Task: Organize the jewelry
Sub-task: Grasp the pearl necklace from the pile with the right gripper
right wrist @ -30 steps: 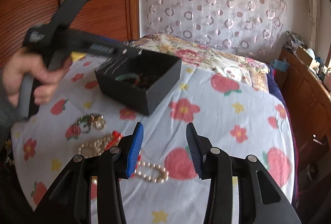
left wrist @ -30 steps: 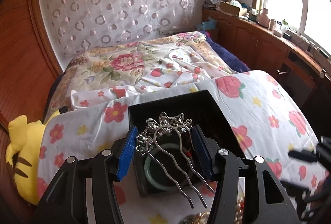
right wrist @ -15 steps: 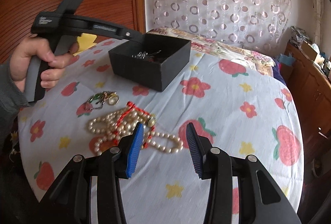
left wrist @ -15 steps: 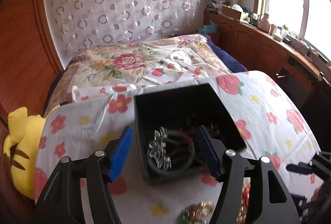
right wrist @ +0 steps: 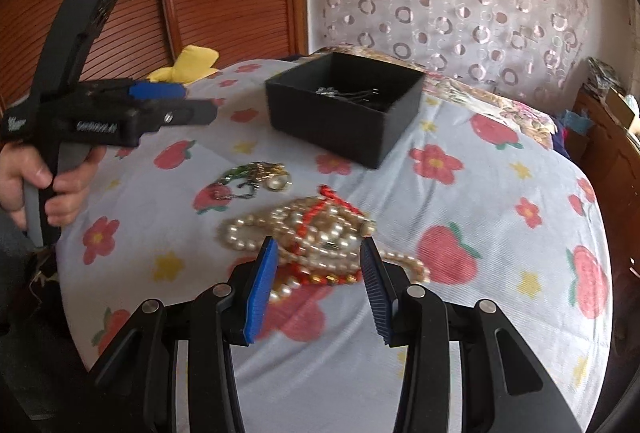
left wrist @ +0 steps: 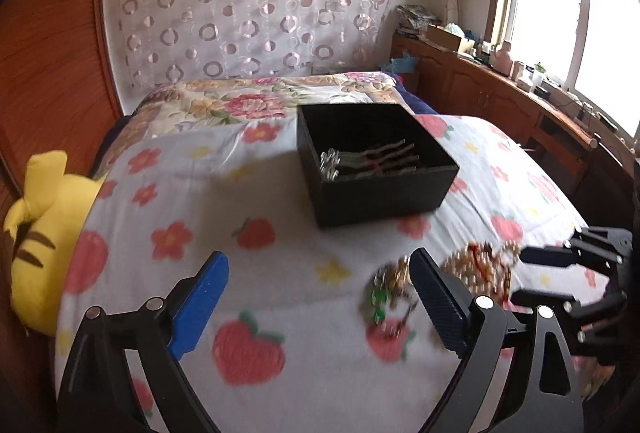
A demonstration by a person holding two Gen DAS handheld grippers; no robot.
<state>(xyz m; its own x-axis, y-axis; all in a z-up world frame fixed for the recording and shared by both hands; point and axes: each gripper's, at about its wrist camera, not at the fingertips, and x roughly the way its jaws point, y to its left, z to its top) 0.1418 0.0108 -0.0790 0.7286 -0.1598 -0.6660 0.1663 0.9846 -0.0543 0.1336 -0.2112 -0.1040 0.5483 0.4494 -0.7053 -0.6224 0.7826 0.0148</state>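
Looking along the left gripper (left wrist: 318,303) in the left wrist view, we see its jaws opening, spread wide with only bare cloth between the blue pads. Nothing is held. Below it lies the table (left wrist: 192,193) under a floral cloth. The black box (left wrist: 380,193) stands ahead and to the right, open at the top, with the silver hair comb (left wrist: 366,158) lying inside it. Just outside the right pad lies a blurred green and gold trinket (left wrist: 390,293). Beyond that, the heap of pearl necklaces (left wrist: 480,267) rests on the cloth, and the right gripper (left wrist: 548,277) reaches in from the right edge, close to the heap. A yellow plush toy (left wrist: 38,229) sits at the left edge of the table.

In the right wrist view, we see the right gripper (right wrist: 318,287) with its fingers partly spread, apart from each other and clamping nothing. The pearl necklaces (right wrist: 316,229), tangled with a red cord (right wrist: 316,211), lie on the cloth directly ahead of and between the pads; we cannot tell whether the pads touch the beads. The green and gold trinket (right wrist: 256,175) lies just beyond the heap. The black box (right wrist: 344,105) stands farther back, the comb (right wrist: 348,94) visible in it. At the left, a hand (right wrist: 40,181) grips the handle of the left gripper (right wrist: 180,101), above the cloth and well apart from the box.
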